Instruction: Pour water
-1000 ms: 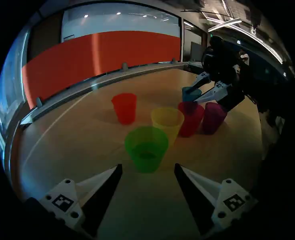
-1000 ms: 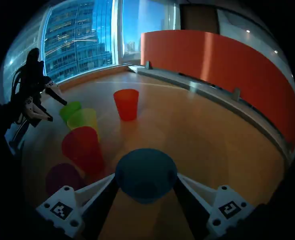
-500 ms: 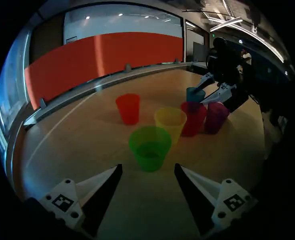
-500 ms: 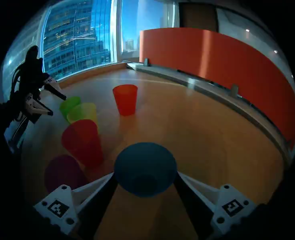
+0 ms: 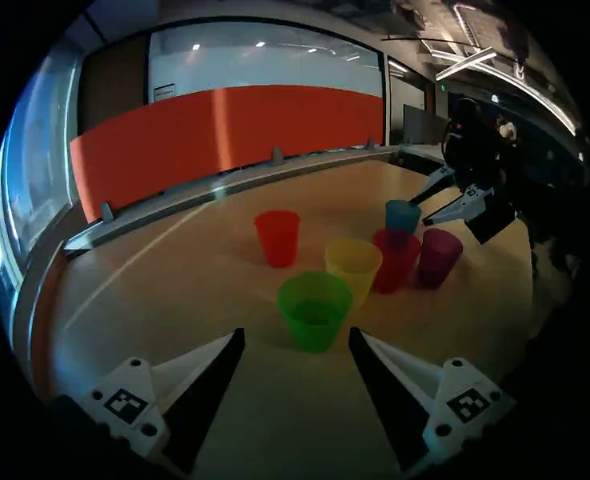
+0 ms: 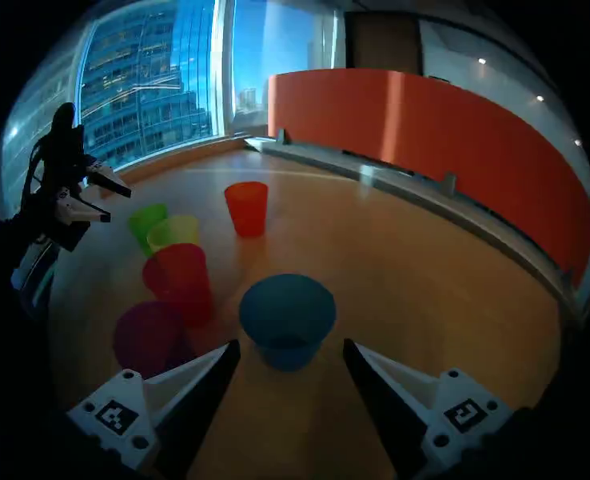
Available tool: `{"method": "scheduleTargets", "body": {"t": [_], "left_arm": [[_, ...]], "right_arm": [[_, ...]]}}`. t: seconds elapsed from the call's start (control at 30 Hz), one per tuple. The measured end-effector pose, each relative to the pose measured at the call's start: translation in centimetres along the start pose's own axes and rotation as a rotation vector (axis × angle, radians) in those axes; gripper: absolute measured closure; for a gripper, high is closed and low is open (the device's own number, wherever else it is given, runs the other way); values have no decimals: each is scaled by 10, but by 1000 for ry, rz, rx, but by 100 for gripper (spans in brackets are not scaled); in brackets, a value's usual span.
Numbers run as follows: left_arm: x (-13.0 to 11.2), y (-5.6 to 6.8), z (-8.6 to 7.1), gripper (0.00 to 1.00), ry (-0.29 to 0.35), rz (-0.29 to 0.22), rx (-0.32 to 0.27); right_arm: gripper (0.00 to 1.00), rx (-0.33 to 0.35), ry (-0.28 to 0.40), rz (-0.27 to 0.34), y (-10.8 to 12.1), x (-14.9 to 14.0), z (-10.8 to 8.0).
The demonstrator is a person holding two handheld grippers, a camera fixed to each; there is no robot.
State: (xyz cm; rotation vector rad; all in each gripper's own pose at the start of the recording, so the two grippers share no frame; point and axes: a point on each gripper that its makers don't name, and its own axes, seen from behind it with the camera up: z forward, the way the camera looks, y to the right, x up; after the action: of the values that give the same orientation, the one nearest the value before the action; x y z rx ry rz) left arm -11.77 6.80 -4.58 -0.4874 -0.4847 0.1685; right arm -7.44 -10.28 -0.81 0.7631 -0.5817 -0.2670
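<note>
Two open, empty grippers: the blue cup (image 6: 287, 316) stands upright just ahead of the right gripper (image 6: 291, 344), the green cup (image 5: 315, 308) likewise ahead of the left gripper (image 5: 295, 330).

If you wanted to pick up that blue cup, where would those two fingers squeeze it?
Across its side wall near mid-height, one finger on each side. The blue cup stands upright and widens toward the rim, so the open right gripper, just short of it, could likely slide straight forward. The red cup stands close beside it.
</note>
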Motion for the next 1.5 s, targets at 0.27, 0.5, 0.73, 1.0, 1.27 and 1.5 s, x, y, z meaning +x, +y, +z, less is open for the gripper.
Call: {"method": "scheduleTargets", "body": {"t": [0.27,0.5,0.73,1.0,1.27,1.5], "left_arm": [[13,-5,-9,3,41,-49,32],[37,-6,-11,3,118,-56,69],[52,0,-15,3,193,-83,86],[72,-16,-33,3,299,-126,177],[77,-39,-53,3,398,-222,306],[85,-39,-62,3,465,-269,327]], "right_arm": [[0,-41,61,25,-4,6,-31],[0,-85,119,38,-10,18,-53],[0,-142,180,49,-12,32,-71],[0,-257,260,66,-5,50,-87],[0,-412,372,79,3,77,-104],[0,-540,442,93,11,83,-112]]}}
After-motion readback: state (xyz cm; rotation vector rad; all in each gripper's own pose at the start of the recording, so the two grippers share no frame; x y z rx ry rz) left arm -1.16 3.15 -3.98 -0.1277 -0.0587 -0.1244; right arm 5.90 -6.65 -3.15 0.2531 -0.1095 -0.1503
